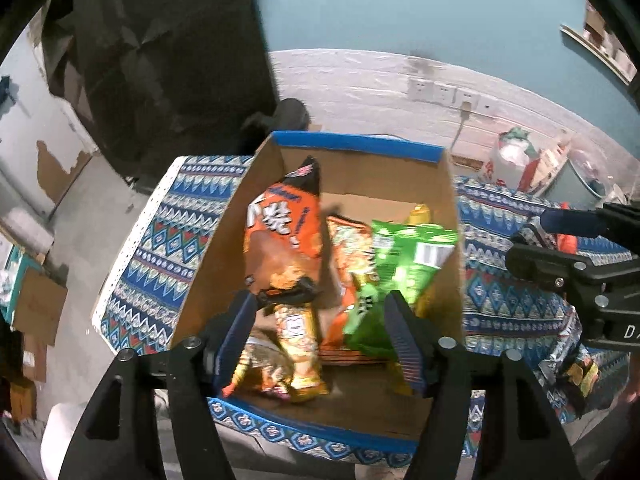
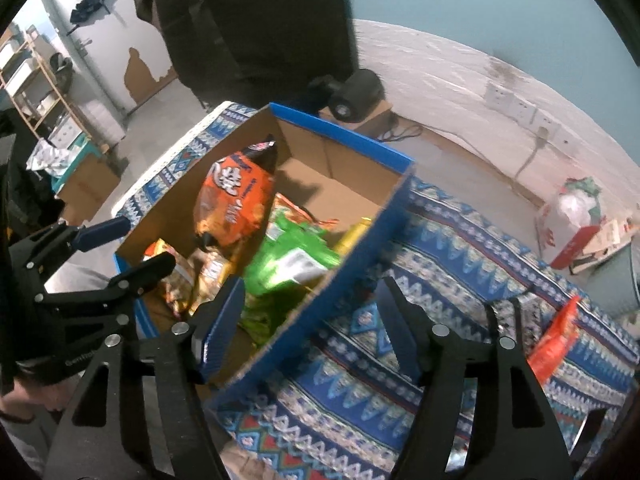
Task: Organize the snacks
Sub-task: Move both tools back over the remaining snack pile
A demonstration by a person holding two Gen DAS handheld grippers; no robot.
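Observation:
A cardboard box (image 1: pixel 360 147) with blue outer walls stands on the patterned tablecloth (image 1: pixel 160 240). Inside it, an orange snack bag (image 1: pixel 284 236) stands upright beside a green bag (image 1: pixel 404 252), with a yellow-orange packet (image 1: pixel 300 340) near the front. My left gripper (image 1: pixel 320 332) hangs open over the box's near end, its pads touching nothing. In the right wrist view my right gripper (image 2: pixel 310 320) is open and straddles the box (image 2: pixel 360 136) at its right wall, with the orange bag (image 2: pixel 236 204) and green bag (image 2: pixel 296 256) beyond. Another orange packet (image 2: pixel 556 340) lies on the cloth (image 2: pixel 460 248) to the right.
A white and red bag (image 2: pixel 572 216) sits past the table's far right edge. A black round device (image 2: pixel 360 92) rests on cardboard on the floor behind the box. A shelf rack (image 2: pixel 36 80) stands at the far left. The left gripper (image 2: pixel 120 248) shows beside the box.

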